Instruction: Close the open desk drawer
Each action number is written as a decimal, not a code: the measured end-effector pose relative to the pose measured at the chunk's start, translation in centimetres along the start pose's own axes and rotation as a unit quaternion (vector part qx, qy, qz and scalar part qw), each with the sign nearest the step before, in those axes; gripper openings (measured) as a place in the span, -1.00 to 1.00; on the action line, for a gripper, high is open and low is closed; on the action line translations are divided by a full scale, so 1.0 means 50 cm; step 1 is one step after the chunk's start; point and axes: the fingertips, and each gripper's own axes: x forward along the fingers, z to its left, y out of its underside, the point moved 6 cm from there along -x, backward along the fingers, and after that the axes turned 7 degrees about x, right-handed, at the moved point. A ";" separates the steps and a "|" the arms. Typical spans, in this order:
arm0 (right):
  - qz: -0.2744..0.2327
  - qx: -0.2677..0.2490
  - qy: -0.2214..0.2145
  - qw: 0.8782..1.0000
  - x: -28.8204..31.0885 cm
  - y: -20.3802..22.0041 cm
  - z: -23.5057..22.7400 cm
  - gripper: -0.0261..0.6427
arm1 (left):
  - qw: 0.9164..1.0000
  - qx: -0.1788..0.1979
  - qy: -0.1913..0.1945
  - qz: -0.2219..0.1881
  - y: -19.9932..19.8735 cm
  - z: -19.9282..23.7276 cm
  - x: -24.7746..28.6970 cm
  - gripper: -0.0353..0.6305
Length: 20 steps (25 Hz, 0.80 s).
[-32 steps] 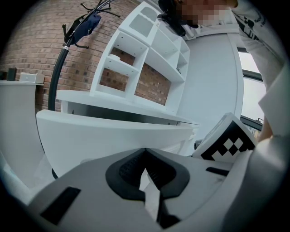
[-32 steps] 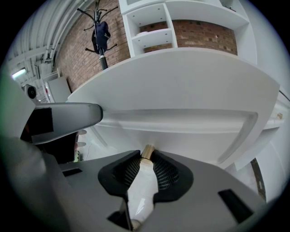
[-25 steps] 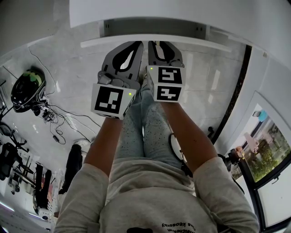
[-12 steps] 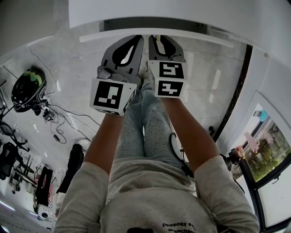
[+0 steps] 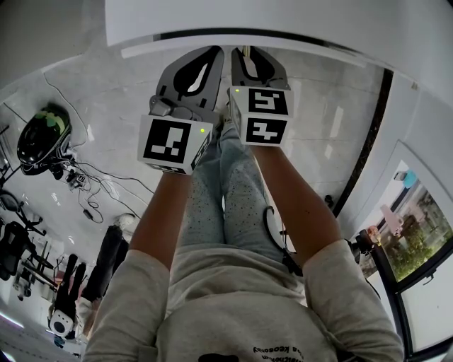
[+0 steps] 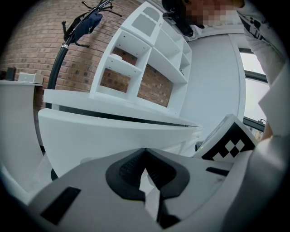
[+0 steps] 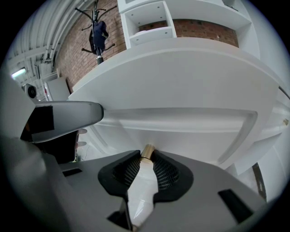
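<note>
At the far left a black helmet lies on the pale floor, with loose cables beside it. Right of that, the left tool points at the white drawer front. Its jaws are pressed together at the tips with nothing between them. The tips are close to the drawer front, but whether they touch it cannot be told.

Just to its right, side by side with it, the right tool is pinching the drawer's knob. The knob is a glossy white piece with a brass neck where it meets the drawer front. Each tool carries a marker cube on its near end, with the person's forearms behind the cubes.

The drawer front runs along the far side, right under the edge of the white counter. Only a thin dark gap shows between the two. At the far right, near the person, a window looks out on greenery.
</note>
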 end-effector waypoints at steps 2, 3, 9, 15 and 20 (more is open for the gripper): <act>0.000 0.000 0.000 1.000 0.005 -0.004 0.000 -0.60 | 1.000 -0.001 -0.001 -0.001 -0.002 0.004 0.004 -0.84; 0.000 0.000 0.000 1.000 0.007 -0.007 0.000 -0.60 | 1.000 -0.001 -0.001 -0.002 -0.003 0.007 0.006 -0.84; -0.002 -0.002 -0.002 1.000 0.015 -0.018 -0.004 -0.60 | 1.000 -0.001 -0.005 -0.005 -0.009 0.013 0.016 -0.84; 0.000 0.001 -0.003 1.000 0.029 -0.022 0.000 -0.60 | 1.000 -0.002 -0.006 -0.006 -0.008 0.027 0.022 -0.84; -0.002 -0.002 0.001 1.000 0.028 -0.024 0.000 -0.60 | 1.000 0.000 -0.005 -0.006 -0.010 0.026 0.023 -0.84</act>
